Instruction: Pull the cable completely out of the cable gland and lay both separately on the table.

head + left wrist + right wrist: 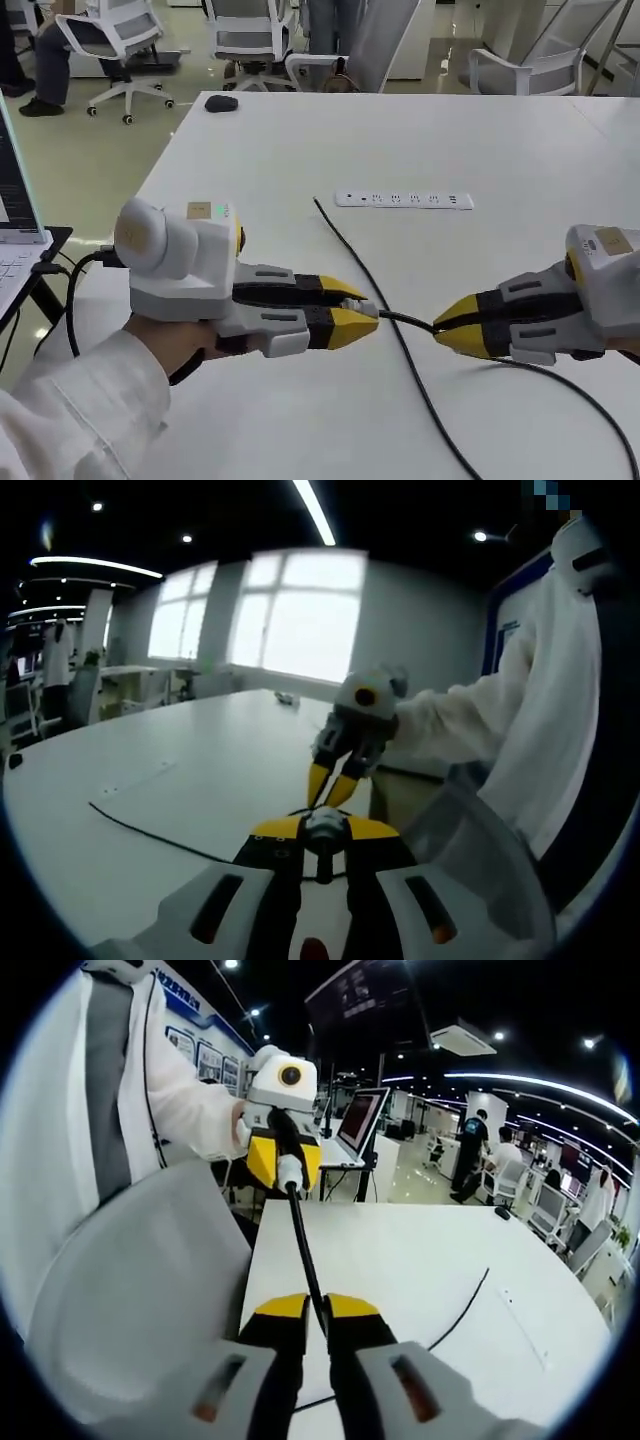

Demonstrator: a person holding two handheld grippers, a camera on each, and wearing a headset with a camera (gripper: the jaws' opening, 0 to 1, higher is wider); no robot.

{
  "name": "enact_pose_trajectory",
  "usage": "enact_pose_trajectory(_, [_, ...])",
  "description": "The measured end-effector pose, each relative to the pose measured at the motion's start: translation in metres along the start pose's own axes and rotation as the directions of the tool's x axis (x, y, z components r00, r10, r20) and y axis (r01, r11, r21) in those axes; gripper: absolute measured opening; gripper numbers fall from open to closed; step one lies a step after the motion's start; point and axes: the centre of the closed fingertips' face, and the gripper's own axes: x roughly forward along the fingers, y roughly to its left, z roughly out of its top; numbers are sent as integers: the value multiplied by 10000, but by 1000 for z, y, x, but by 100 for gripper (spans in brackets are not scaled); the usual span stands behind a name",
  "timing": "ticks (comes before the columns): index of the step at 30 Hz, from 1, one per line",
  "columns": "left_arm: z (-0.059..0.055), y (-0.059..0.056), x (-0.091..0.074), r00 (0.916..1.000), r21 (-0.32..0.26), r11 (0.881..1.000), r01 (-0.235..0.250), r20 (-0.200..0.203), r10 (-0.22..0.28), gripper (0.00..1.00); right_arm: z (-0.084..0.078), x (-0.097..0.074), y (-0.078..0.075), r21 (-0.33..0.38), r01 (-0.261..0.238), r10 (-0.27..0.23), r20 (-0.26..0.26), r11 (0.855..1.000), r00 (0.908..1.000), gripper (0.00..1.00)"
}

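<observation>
A small grey cable gland (371, 312) is pinched at the yellow tips of my left gripper (365, 308), which is shut on it just above the white table (470, 140). The thin black cable (408, 321) comes out of the gland to the right, and my right gripper (440, 328) is shut on it a short way off. Its slack lies across the table (350, 250). In the right gripper view the cable (303, 1240) runs taut from my tips (322, 1312) up to the gland (289, 1173). In the left gripper view the gland (325, 826) sits between the tips.
A white power strip (404, 200) lies at mid-table and a black mouse (221, 102) near the far left corner. A laptop (15, 235) stands on a stand off the left edge. Office chairs (120, 40) stand beyond the table.
</observation>
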Motion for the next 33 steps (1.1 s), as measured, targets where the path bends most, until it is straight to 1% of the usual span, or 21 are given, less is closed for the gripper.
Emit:
enact_pose_trajectory(1, [-1,0,0,10000,2,10000,-4,-35,4,16,2,1,1,2,10,-10,122,10000,9999,8])
enact_pose_trajectory(4, [-1,0,0,10000,-21,10000,3,-53,-3,16,8,7,4,-51,-70,71,231,10000,9997,18])
enact_pose_trajectory(7, [-1,0,0,10000,-36,10000,-12,-51,12,15,15,11,6,-273,-43,52,330,9996,9994,21])
enact_pose_trajectory(11, [-1,0,0,10000,-39,10000,2,-50,-2,16,25,15,5,-492,-18,44,529,9988,9986,20])
enact_pose_trajectory(14, [-1,0,1,10000,-47,10000,21,-47,-21,16,28,16,3,-615,-20,56,587,9981,9983,19])
enact_pose_trajectory(18, [0,0,1,10000,-51,10000,40,-35,-40,16,30,18,3,-730,-98,145,638,9973,9979,14])
enact_pose_trajectory(22, [0,0,1,10000,-61,10000,21,-13,-21,16,30,19,5,-736,-239,288,661,9970,9974,5])
enact_pose_trajectory(28, [0,2,0,10000,-68,10000,-38,-30,38,16,29,21,5,-702,-325,378,751,9970,9965,4])
enact_pose_trajectory(33, [-2,3,-1,9999,-84,9999,-91,-56,91,16,26,26,5,-686,-496,545,723,9964,9959,4])
